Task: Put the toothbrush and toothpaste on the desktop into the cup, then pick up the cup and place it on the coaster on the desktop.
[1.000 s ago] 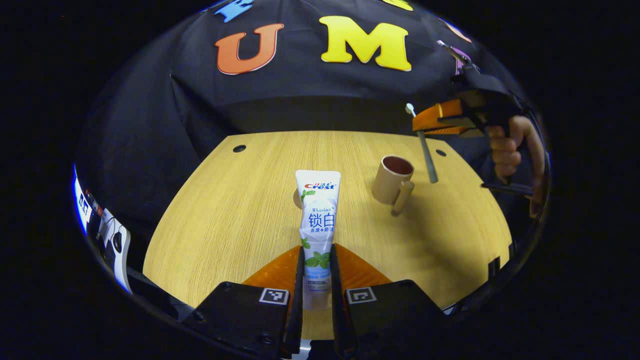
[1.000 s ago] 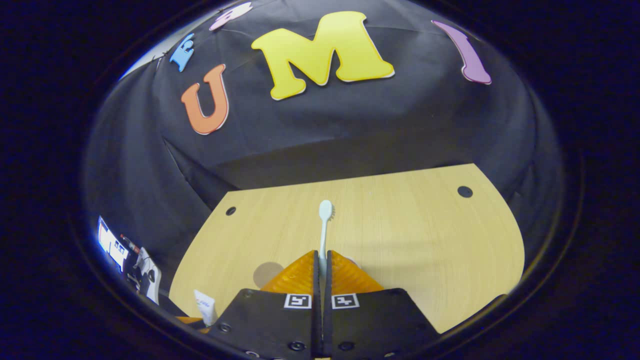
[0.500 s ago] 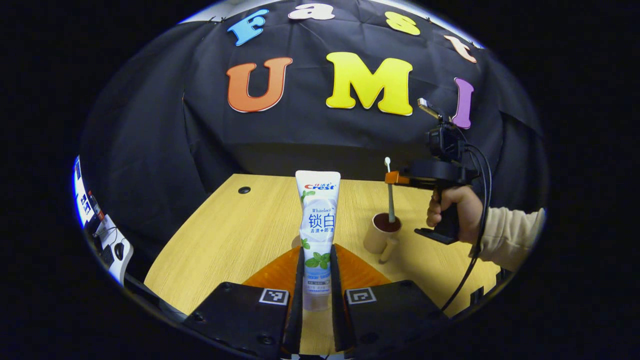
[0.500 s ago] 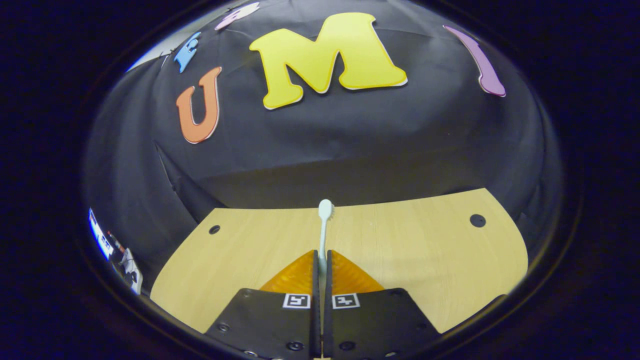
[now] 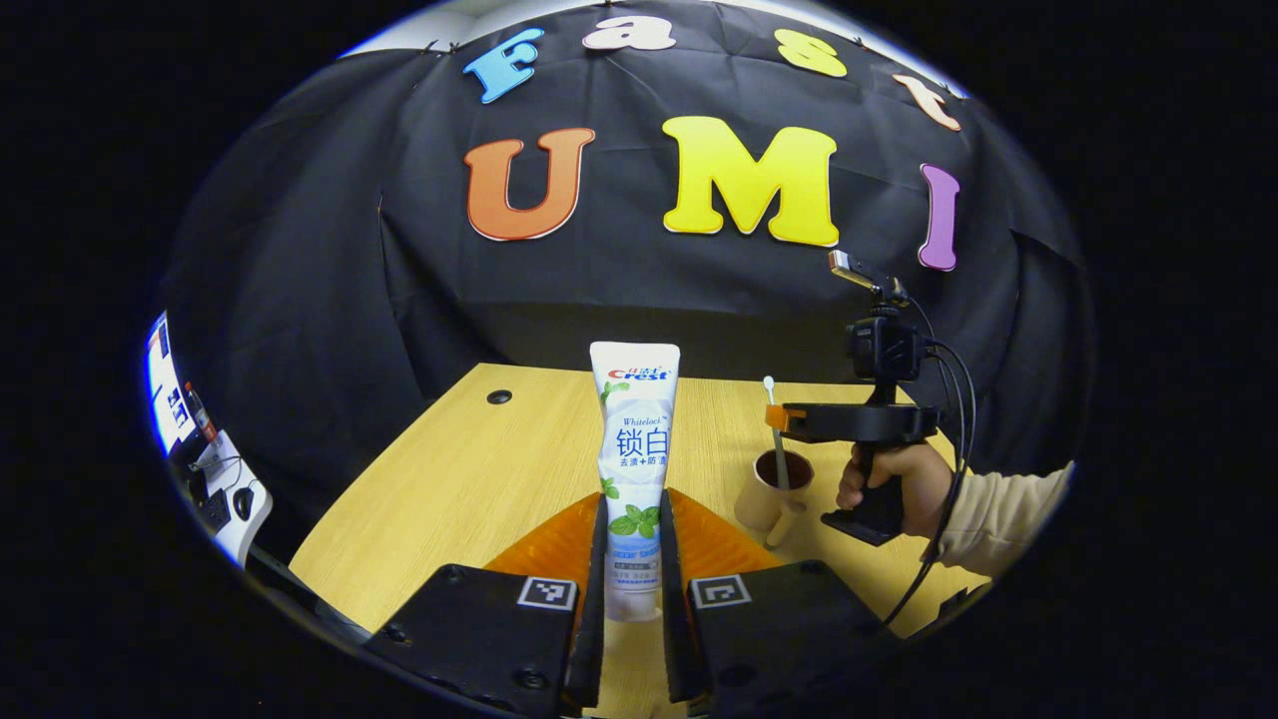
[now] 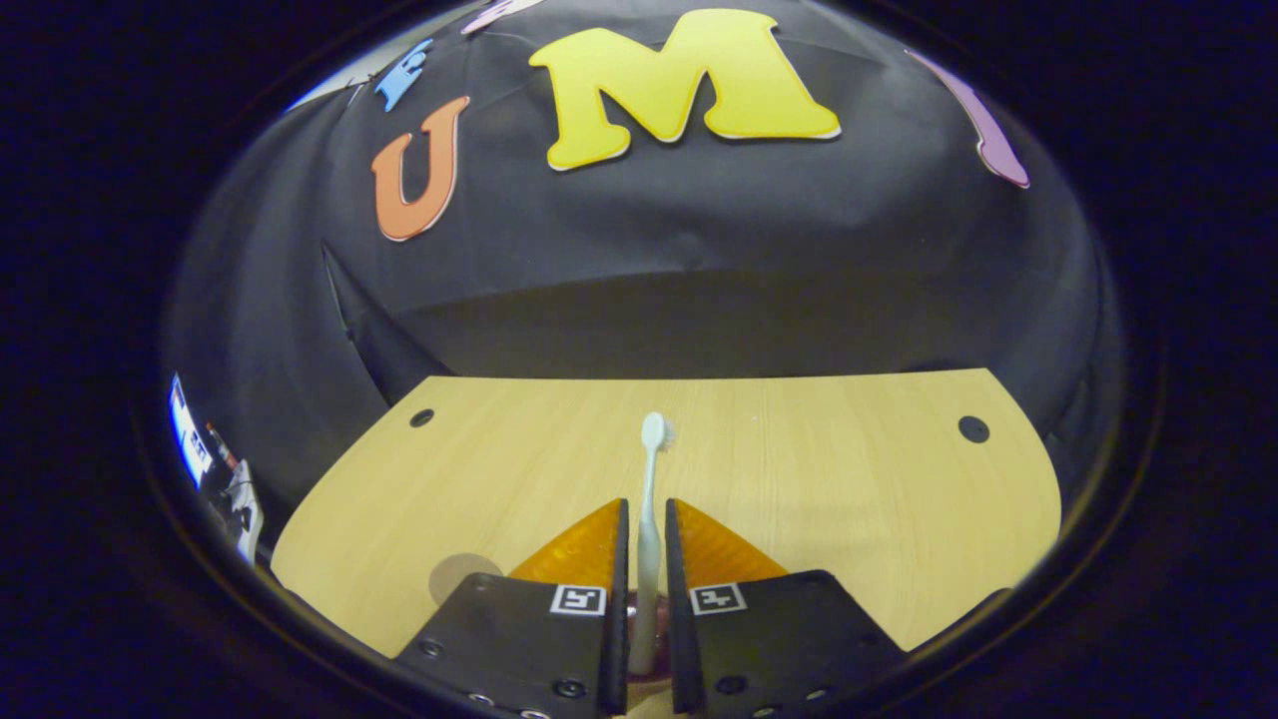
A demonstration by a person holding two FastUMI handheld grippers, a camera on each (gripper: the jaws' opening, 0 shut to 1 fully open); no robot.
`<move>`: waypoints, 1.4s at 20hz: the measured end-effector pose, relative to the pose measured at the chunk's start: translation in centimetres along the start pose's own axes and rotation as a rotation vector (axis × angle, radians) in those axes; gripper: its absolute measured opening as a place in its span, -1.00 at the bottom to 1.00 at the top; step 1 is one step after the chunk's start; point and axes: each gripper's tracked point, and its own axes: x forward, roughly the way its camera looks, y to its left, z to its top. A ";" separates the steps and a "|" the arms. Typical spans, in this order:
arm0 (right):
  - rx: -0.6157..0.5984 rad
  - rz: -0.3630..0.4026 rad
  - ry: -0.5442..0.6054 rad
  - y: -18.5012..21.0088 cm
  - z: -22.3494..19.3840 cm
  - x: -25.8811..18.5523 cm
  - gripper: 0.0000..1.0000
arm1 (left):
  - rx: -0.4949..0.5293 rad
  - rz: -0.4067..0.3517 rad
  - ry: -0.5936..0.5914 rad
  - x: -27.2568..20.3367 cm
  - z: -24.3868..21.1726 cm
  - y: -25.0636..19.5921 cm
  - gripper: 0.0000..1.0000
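Observation:
A white toothpaste tube (image 5: 635, 449) stands upright in my left gripper (image 5: 633, 499), which is shut on its lower end above the wooden table (image 5: 479, 469). To the right stands a beige cup (image 5: 761, 499) with a dark inside and its handle towards me. A pale toothbrush (image 5: 774, 439) stands in the cup, head up. My right gripper (image 5: 777, 419), held by a hand (image 5: 899, 479), hovers level over the cup. In the right gripper view the toothbrush (image 6: 650, 519) rises between the fingers of my right gripper (image 6: 644, 504), which stand slightly apart with a gap on each side of the handle.
A round grey coaster (image 6: 454, 576) lies on the table (image 6: 849, 479) to the left of my right gripper. Small dark holes mark the table's far corners. Some equipment (image 5: 215, 479) sits beyond the table's left edge. The black cloth wall closes the back.
My right gripper came down over the cup and its fingers parted, letting go of the toothbrush. My left gripper tilted up further, with the toothpaste still held.

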 end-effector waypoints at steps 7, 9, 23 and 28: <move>0.059 0.035 -0.027 -0.5 1.1 -5.1 0.55 | 0.001 -0.028 -0.045 2.6 2.7 -1.7 -0.45; 0.010 0.016 -0.051 -1.3 1.5 -6.7 0.70 | -0.018 -0.044 -0.058 3.1 3.6 -2.6 -0.39; -0.049 -0.123 -0.131 -12.6 -2.0 -16.0 0.94 | -0.124 -0.262 -0.342 9.4 8.3 -14.8 -0.46; -0.053 -0.110 -0.181 -13.4 -3.9 -16.2 0.94 | -0.064 -0.299 -0.385 11.2 6.2 -17.6 -0.45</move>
